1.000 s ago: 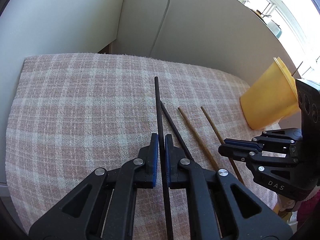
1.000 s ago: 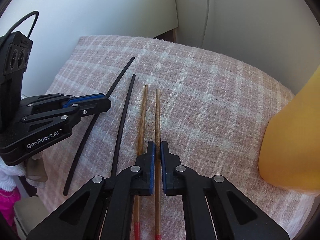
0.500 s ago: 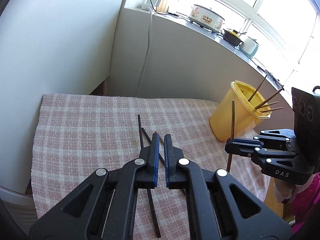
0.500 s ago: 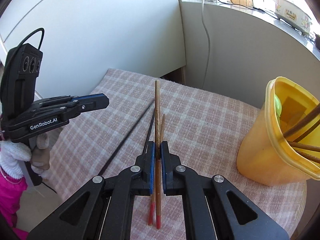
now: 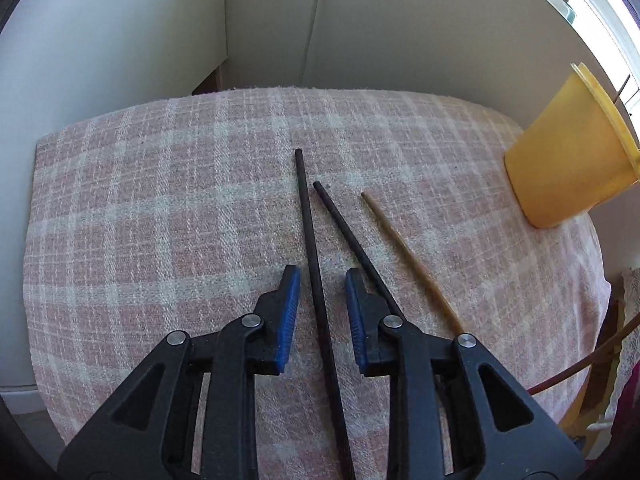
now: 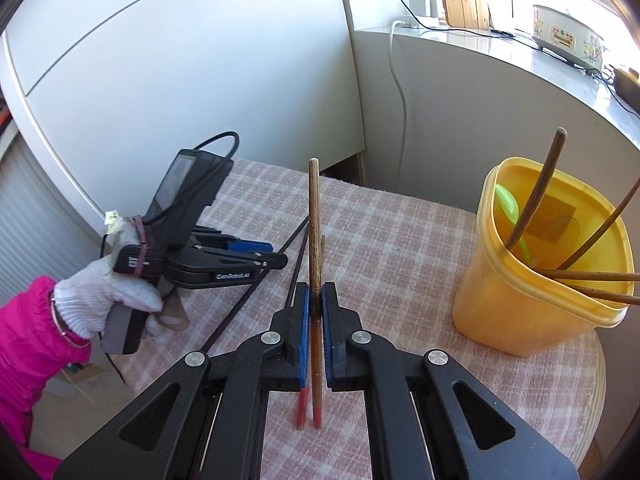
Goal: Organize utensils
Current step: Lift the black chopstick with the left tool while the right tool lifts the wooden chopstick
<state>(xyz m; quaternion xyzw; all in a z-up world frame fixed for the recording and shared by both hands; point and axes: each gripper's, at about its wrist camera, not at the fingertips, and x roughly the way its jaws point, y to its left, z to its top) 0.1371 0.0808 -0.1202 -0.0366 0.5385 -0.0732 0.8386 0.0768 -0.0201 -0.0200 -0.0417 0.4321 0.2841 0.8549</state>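
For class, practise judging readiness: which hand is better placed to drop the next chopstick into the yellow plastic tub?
Right. Its tool is shut on a brown wooden chopstick lifted near the yellow plastic tub; the left tool is open around a black chopstick lying on the checked cloth.

The right tongs (image 6: 315, 312) are clamped on a brown chopstick (image 6: 314, 216) with a red end, lifted above the checked cloth (image 6: 400, 248) on the tabletop. A second red-ended chopstick (image 6: 301, 412) lies on the cloth just beside it. To the left, a white-gloved hand (image 6: 108, 296) holds the left tongs (image 6: 264, 254) low over two black chopsticks (image 6: 256, 292). At right stands a yellow tub (image 6: 516, 312) holding brown chopsticks (image 6: 536, 196) and a green spoon (image 6: 510, 208).
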